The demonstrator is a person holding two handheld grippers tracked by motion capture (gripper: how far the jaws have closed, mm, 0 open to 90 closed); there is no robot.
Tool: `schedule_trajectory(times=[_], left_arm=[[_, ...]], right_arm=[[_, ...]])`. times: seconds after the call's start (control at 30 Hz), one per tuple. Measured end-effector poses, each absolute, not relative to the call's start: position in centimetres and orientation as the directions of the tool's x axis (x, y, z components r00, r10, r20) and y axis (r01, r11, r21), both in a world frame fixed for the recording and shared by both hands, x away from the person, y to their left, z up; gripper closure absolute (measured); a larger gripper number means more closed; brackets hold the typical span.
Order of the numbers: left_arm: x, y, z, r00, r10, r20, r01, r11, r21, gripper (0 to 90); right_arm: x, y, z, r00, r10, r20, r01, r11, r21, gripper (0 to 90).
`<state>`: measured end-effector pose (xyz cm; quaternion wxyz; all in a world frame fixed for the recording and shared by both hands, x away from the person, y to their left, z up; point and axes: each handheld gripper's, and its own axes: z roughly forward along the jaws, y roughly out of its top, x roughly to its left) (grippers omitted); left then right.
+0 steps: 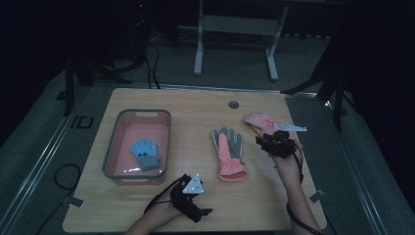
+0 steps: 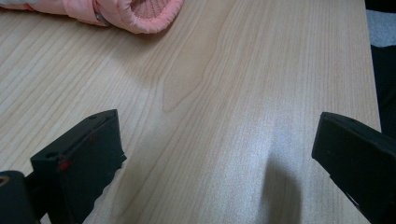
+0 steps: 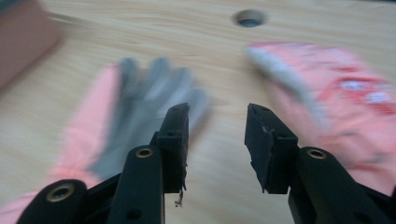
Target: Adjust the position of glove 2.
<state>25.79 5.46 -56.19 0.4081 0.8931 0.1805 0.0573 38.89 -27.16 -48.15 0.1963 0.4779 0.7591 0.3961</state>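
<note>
High view looks down on a pale wooden worktop [image 1: 195, 105] in a dim room, with a person's forearms coming in from the bottom edge. At the left stands a pink basin [image 1: 113, 128] with a grey rim, and a small blue glove [image 1: 145, 153] lies inside it toward its right wall. Near the middle of the worktop a pink and grey glove [image 1: 229, 151] lies flat, grey palm side up, fingers pointing away from the person and cuff toward them. A second pink glove [image 1: 260, 121] lies farther right and a little farther back, close to the right edge. The right gripper [image 1: 270, 140] hangs over the worktop just on the near side of that second glove and to the right of the middle one; whether it touches either cannot be told from above. In the right gripper view its two black jaws stand partly apart with only bare wood between them, gripping nothing, the pink and grey glove [image 3: 135, 116] blurred to their left and the second pink glove [image 3: 345, 93] blurred to their right. The left gripper [image 1: 188, 193] sits low near the front edge, just beside the basin's near right corner. In the left gripper view its jaws are spread wide over bare wood with nothing between them, and the cuff of the pink and grey glove [image 2: 140, 11] shows at the top.
</note>
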Motion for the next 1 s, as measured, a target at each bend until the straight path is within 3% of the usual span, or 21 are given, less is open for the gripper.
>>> schedule_trajectory(times=[0.13, 0.37, 0.77, 0.83, 1.0], left_arm=[[25.7, 5.5, -56.2, 0.929, 0.366, -0.051, 0.277, -0.597, 0.753, 2.0], [25.7, 5.5, -56.2, 0.928, 0.368, -0.057, 0.281, -0.591, 0.756, 2.0], [25.8, 5.5, -56.3, 0.925, 0.377, -0.05, 0.282, -0.592, 0.755, 2.0], [25.7, 5.5, -56.3, 0.925, 0.377, -0.049, 0.282, -0.593, 0.754, 2.0], [25.7, 5.5, -56.3, 0.923, 0.382, -0.053, 0.286, -0.587, 0.757, 2.0]], right_arm=[[40.8, -30.0, -47.9, -0.496, 0.868, 0.031, 0.522, 0.269, 0.81, 59.1], [44.4, -33.6, -48.6, -0.476, 0.879, 0.021, 0.556, 0.283, 0.781, 61.0], [49.4, -34.1, -51.0, -0.485, 0.872, 0.062, 0.641, 0.307, 0.703, 54.4], [49.7, -34.0, -51.7, -0.486, 0.872, 0.051, 0.648, 0.32, 0.691, 61.5], [49.8, -33.4, -52.7, -0.499, 0.866, 0.035, 0.656, 0.352, 0.667, 69.4]])
